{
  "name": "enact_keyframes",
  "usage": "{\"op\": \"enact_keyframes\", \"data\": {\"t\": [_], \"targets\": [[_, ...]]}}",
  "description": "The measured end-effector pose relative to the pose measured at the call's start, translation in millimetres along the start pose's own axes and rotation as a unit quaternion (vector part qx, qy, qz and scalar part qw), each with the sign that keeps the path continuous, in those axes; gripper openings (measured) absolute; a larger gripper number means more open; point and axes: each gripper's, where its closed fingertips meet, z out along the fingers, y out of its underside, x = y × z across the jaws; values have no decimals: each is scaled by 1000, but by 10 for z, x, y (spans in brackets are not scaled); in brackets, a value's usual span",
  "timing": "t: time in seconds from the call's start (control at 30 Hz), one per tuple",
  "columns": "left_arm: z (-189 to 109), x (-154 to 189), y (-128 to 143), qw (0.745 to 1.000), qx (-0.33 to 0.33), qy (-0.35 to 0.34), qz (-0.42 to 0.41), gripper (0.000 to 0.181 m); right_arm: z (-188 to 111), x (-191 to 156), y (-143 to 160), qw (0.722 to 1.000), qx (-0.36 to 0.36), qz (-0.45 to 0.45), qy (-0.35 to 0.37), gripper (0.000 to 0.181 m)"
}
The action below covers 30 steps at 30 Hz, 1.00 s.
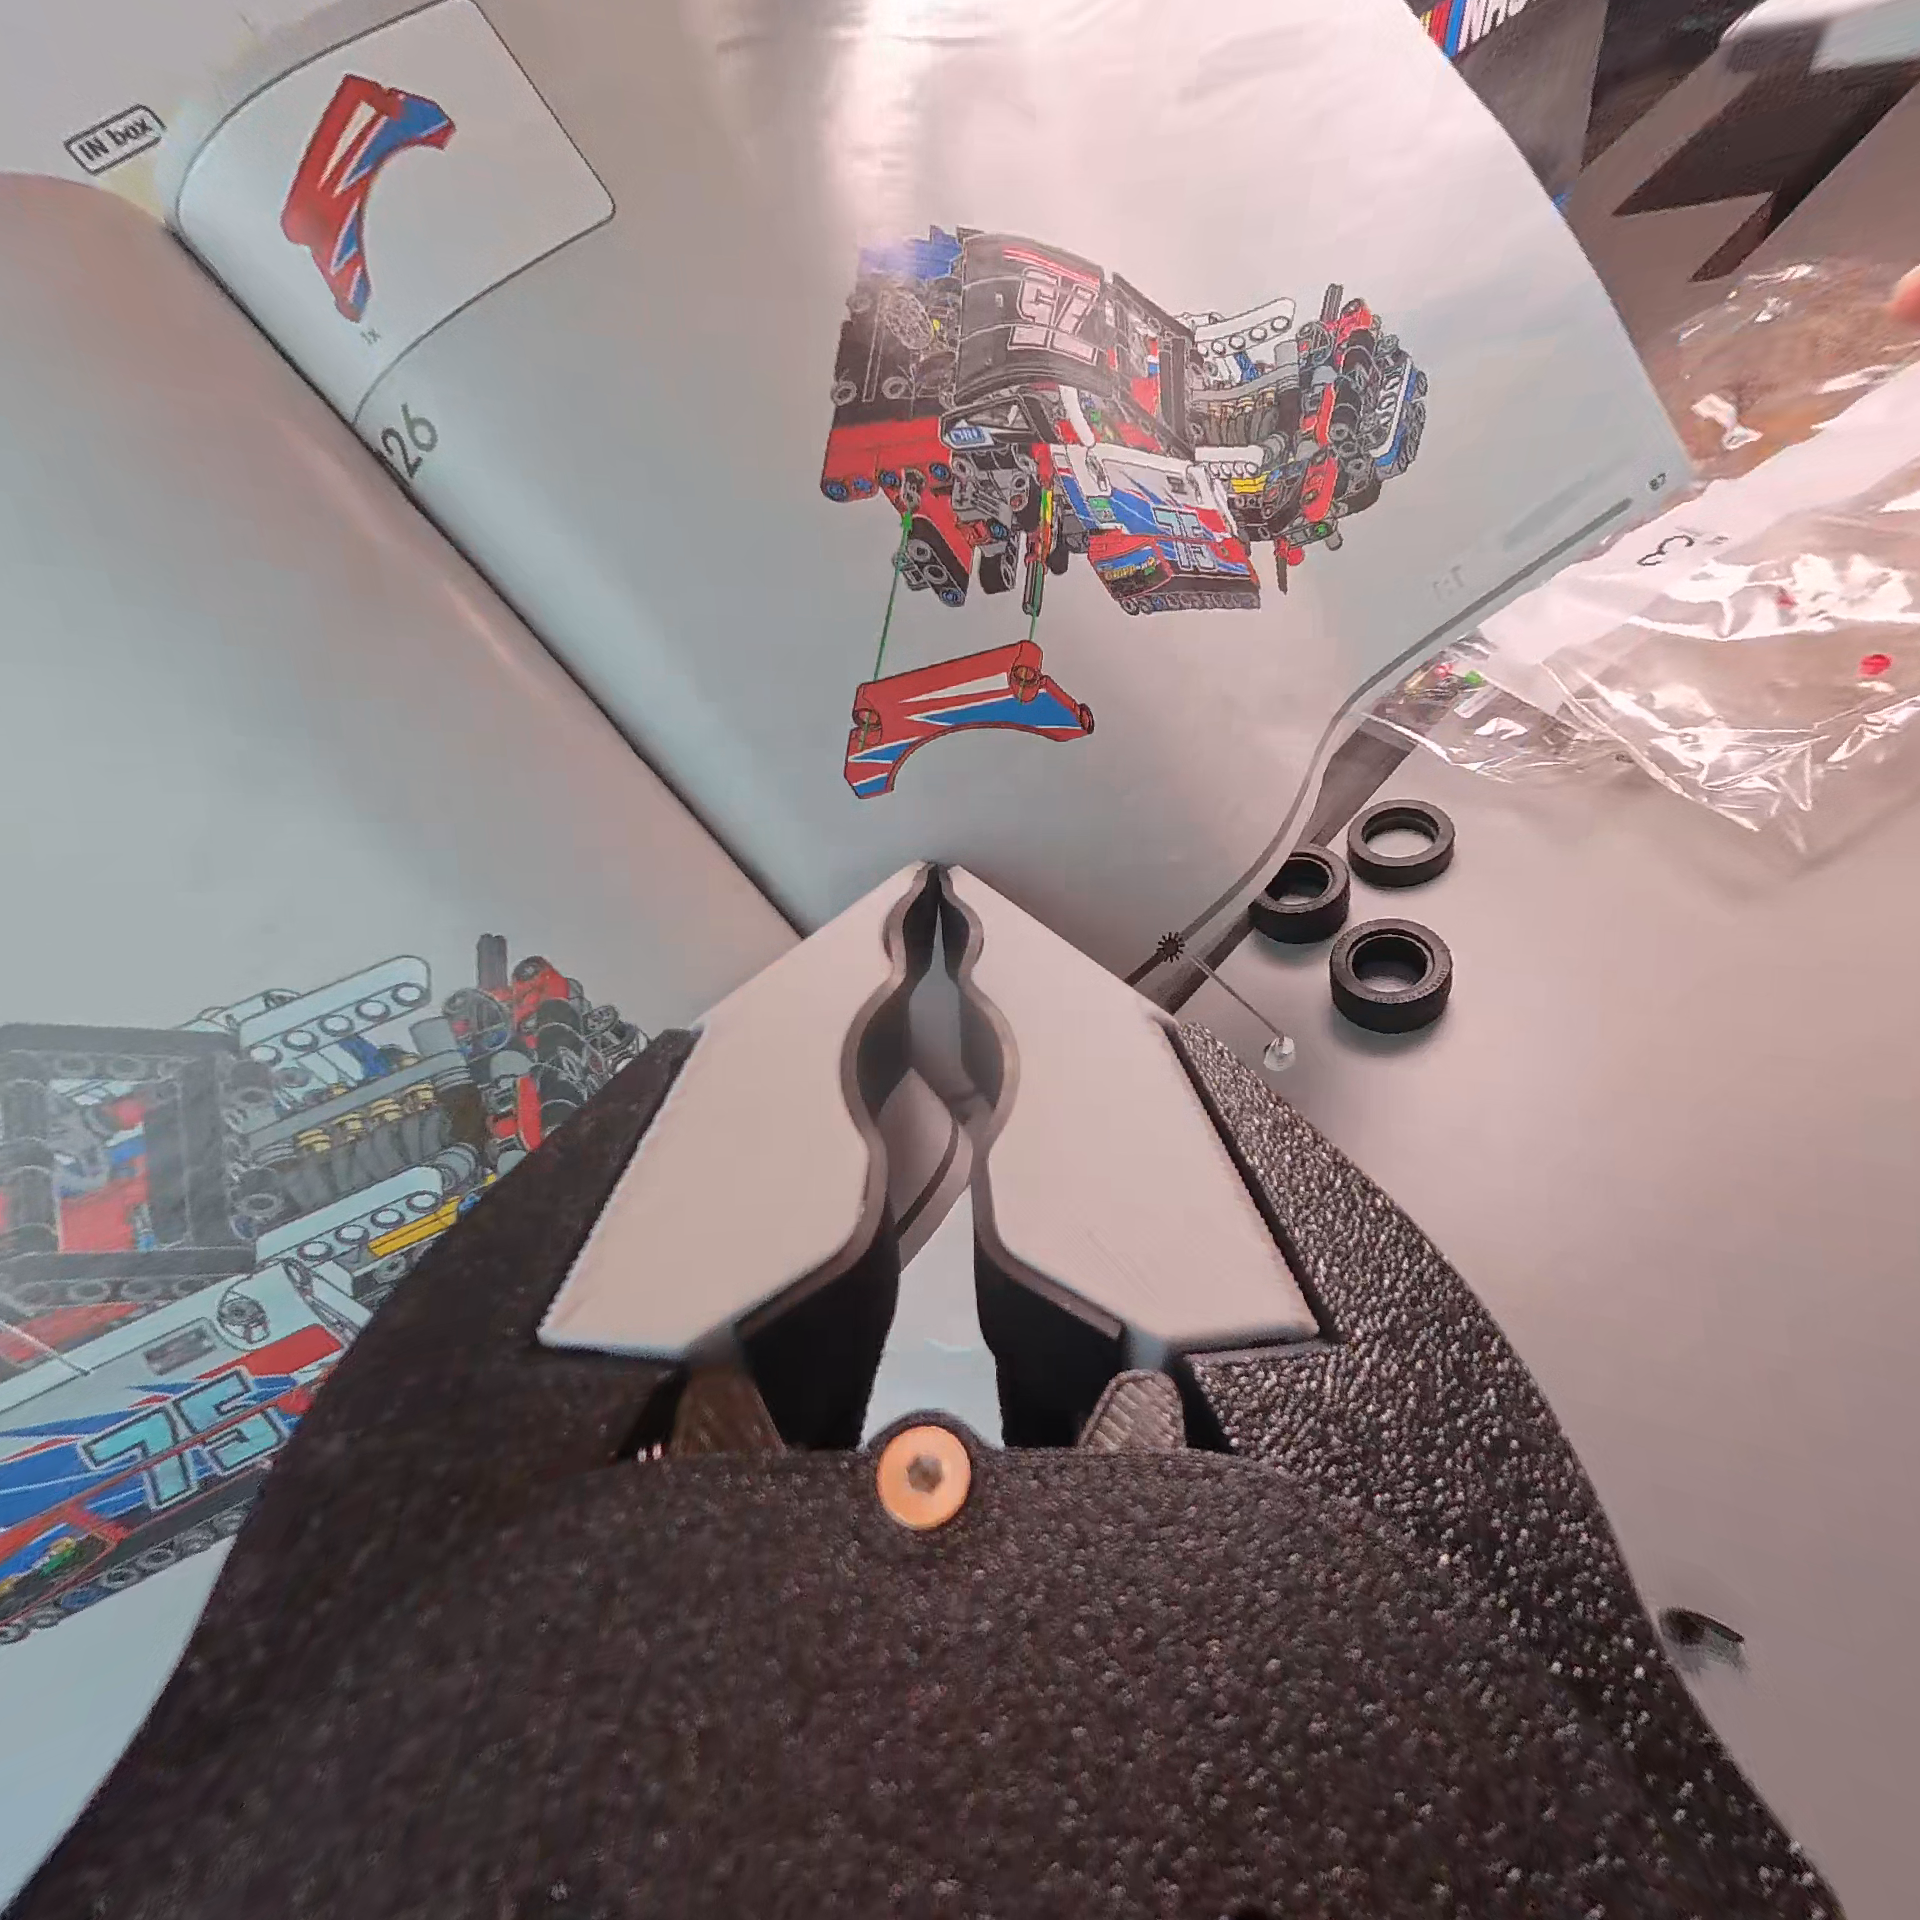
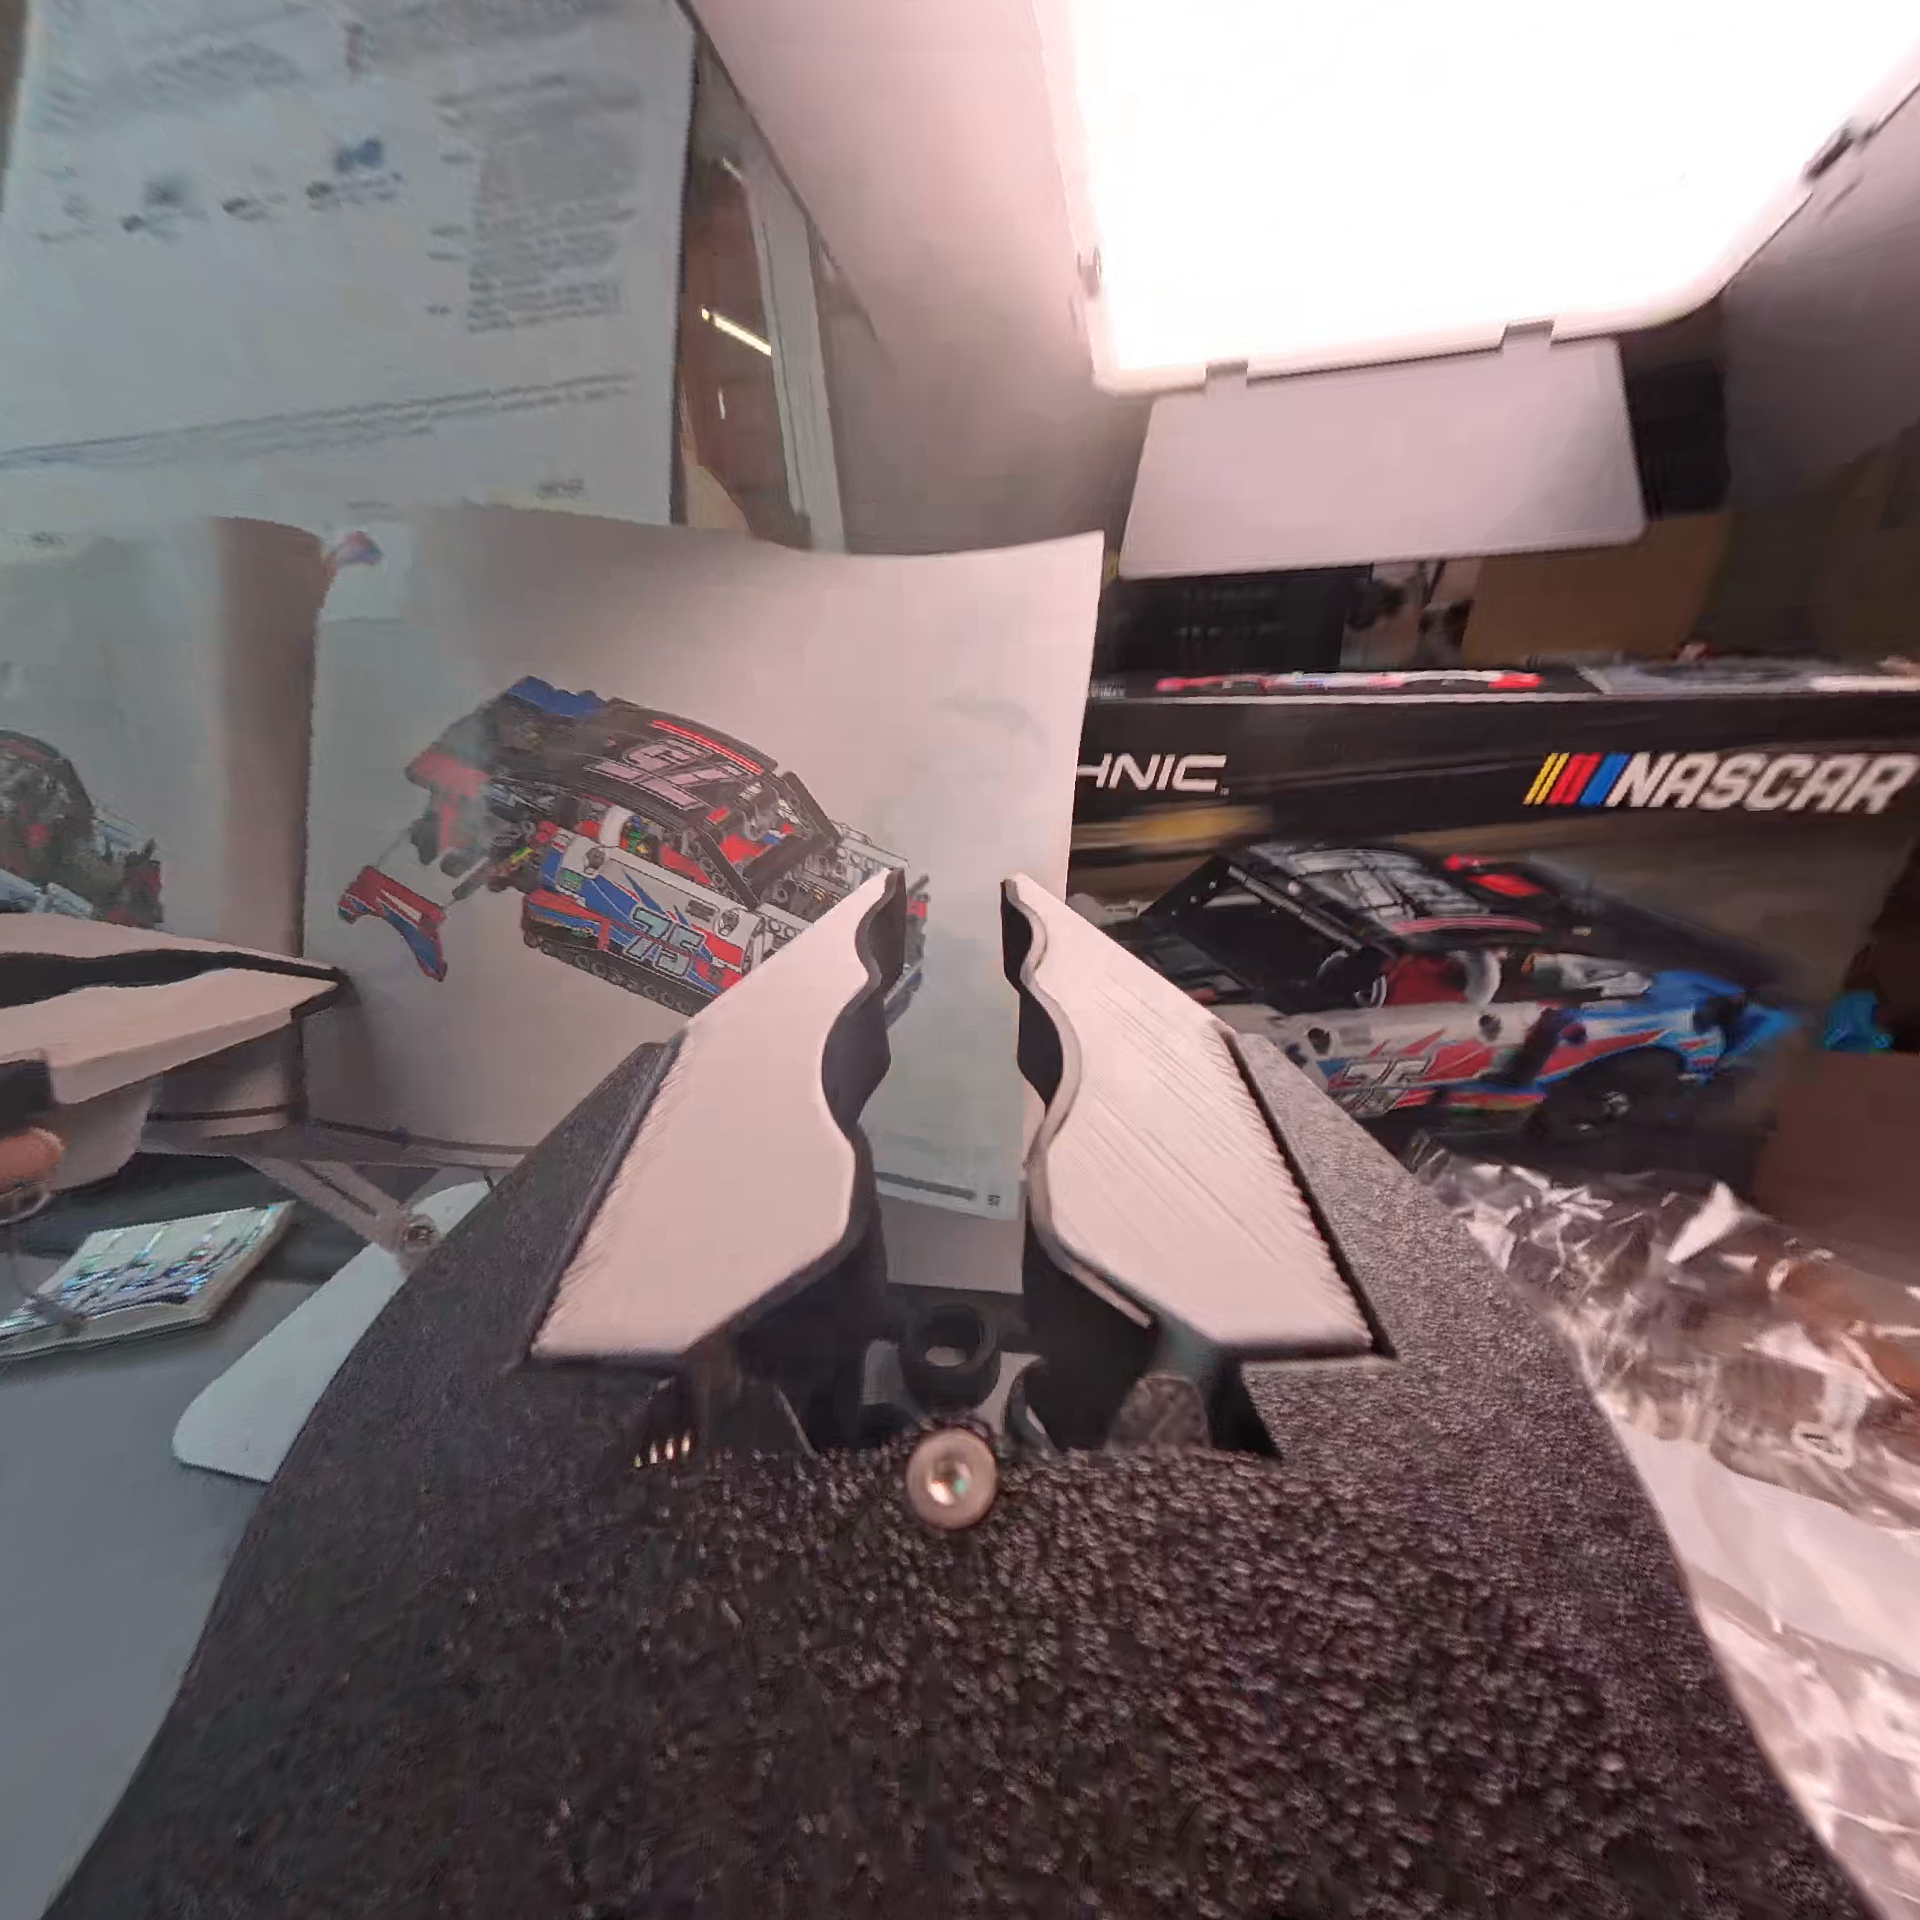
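Instruction booklet (image 1: 644,540) lies open on the counter (image 1: 1558,1299), and the left hand-held gripper (image 1: 932,883) has a page edge pinched between closed tips. Right hand-held gripper (image 2: 951,914) hovers with fingers apart, facing that lifted page (image 2: 707,748); tyres (image 1: 1390,977) sit just beside.

Glossy paper booklet (image 1: 644,540); matt rubber tyres (image 1: 1390,961); crinkled clear plastic bag (image 1: 1714,665).
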Motion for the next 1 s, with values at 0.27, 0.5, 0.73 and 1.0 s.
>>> {"op": "enact_keyframes", "data": {"t": [0.27,0.5,0.73,1.0], "targets": [[29,-31,5,1000,-2,-19,24,0,-94,-1367,847,968,-115,-88,-207,5],[113,-62,15,994,-17,-66,83,0,347,-1292,1697,947,-203,-206,-139,46],[156,-60,24,990,-35,-81,114,0,333,-970,1252,857,-124,-498,-54,1],[206,-65,27,989,-57,-88,101,0,380,-1007,937,621,-75,-778,-61,1]]}}
